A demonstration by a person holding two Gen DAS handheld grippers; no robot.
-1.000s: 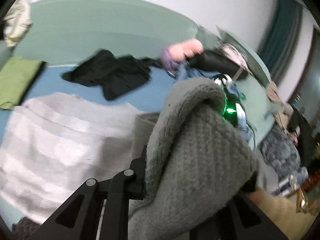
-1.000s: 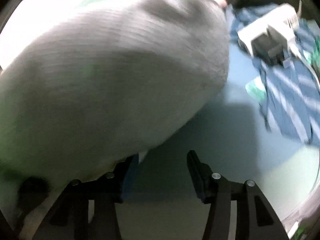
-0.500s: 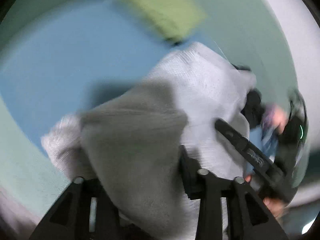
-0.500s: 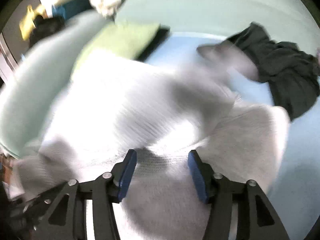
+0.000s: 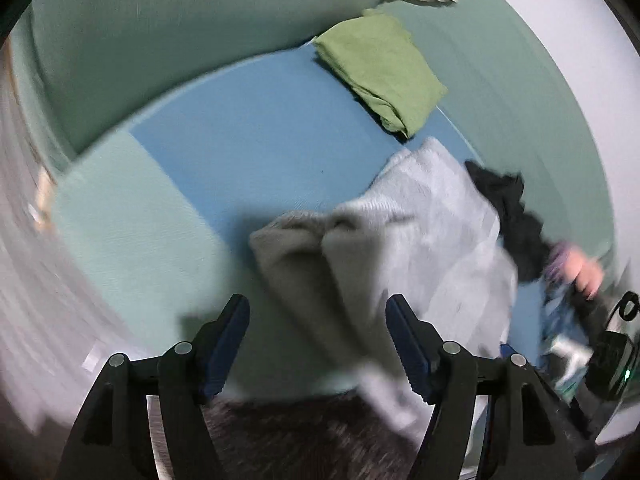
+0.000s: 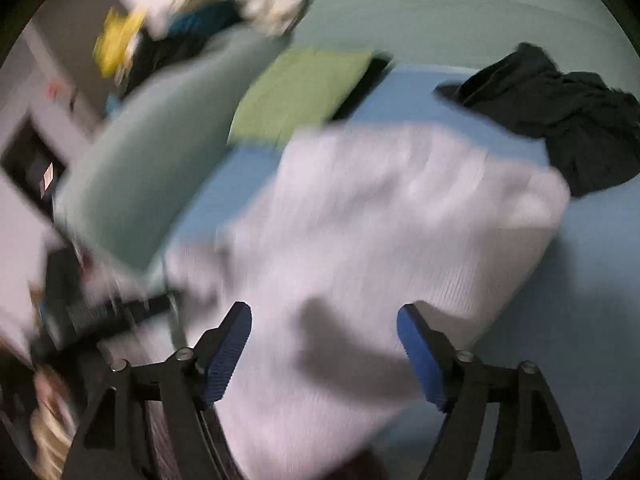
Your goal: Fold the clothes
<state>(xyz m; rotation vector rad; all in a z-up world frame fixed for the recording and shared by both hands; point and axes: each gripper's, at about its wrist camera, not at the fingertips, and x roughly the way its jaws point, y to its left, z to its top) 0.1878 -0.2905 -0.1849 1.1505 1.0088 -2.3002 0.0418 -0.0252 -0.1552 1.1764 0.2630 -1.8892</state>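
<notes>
Now both grippers, left gripper (image 5: 318, 340) and right gripper (image 6: 324, 350), are gaping wide, gripping nothing; the grey knit sweater (image 6: 380, 232) is lying on the blue mat (image 5: 256, 140), near a folded green garment (image 5: 380, 72).

A pale grey knitted sweater (image 5: 420, 240) (image 6: 380, 232) is spread, rumpled, on the blue mat (image 5: 256, 136), just beside a folded green cloth (image 5: 380, 72).

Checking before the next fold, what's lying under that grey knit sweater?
The grey sweater lies on the blue mat, its near part over the green cushion. Anything beneath it is covered.
</notes>
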